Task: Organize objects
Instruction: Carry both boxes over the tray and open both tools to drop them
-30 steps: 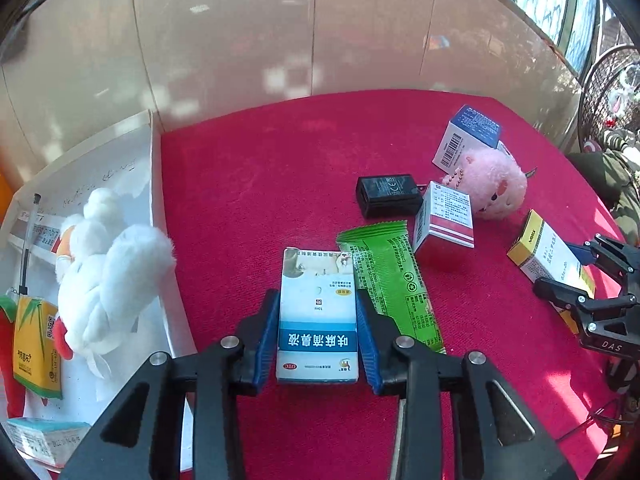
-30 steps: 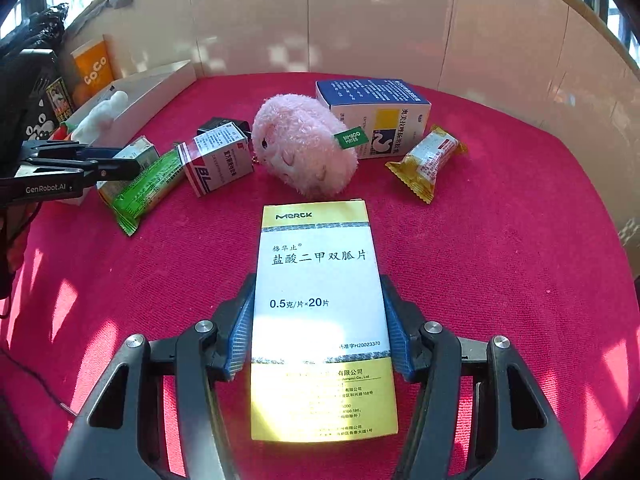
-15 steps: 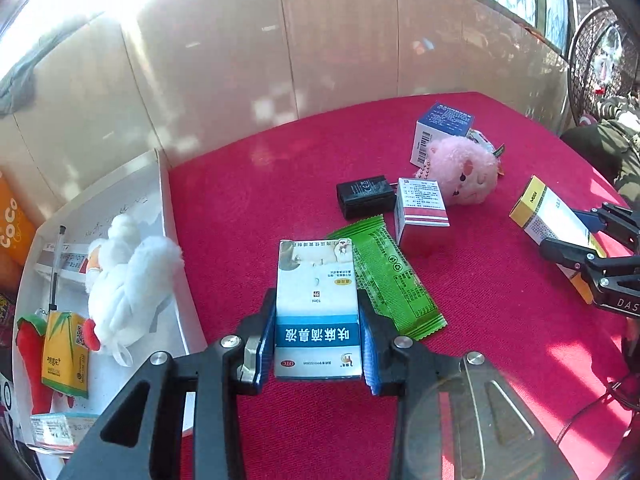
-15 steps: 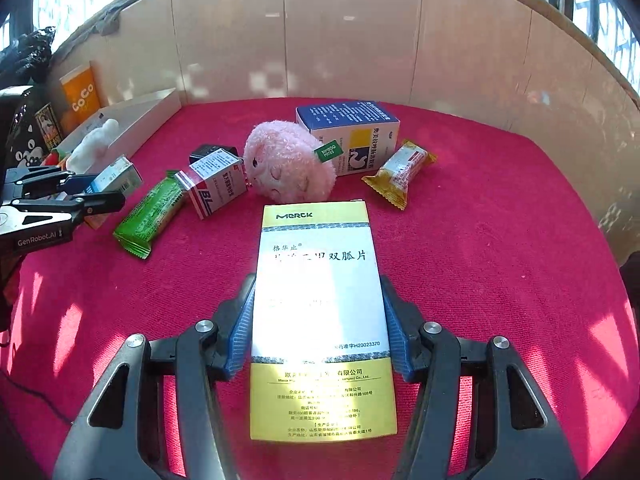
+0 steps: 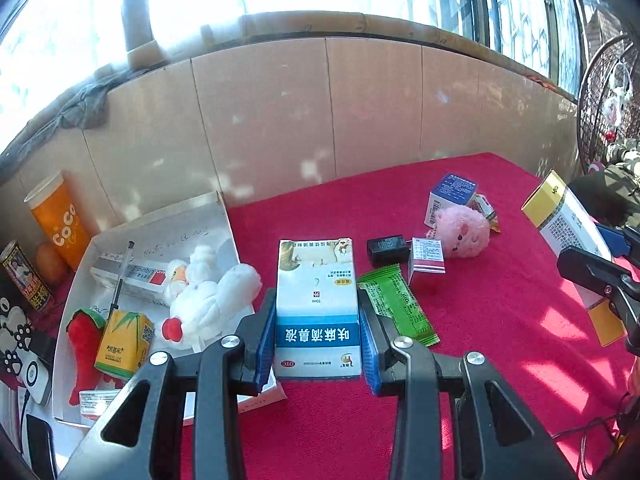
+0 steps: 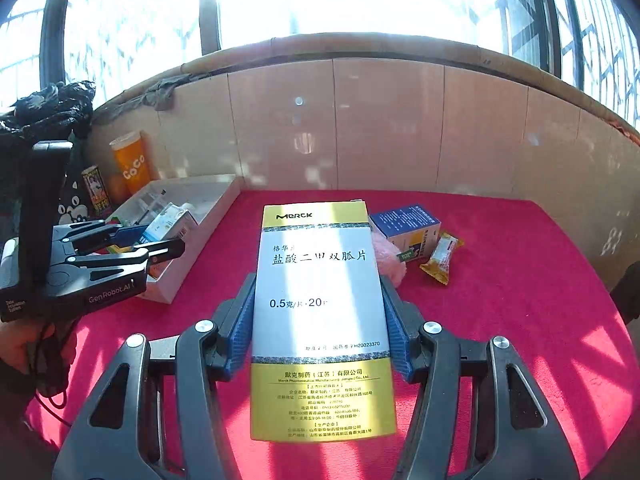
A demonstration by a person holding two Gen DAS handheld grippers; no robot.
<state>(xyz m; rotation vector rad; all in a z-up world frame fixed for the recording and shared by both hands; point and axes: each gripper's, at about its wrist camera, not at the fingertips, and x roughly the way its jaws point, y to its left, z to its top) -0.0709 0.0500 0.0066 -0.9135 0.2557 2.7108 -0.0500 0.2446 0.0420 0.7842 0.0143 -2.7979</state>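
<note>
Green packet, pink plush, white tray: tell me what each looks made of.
Green packet: seemingly plastic film, slightly glossy, with flat crimped ends and printed text.
Pink plush: soft synthetic fur, matte and fuzzy at its outline.
White tray: probably cardboard, matte, with thin folded walls and handwriting on its floor; coated board can't be ruled out.
</note>
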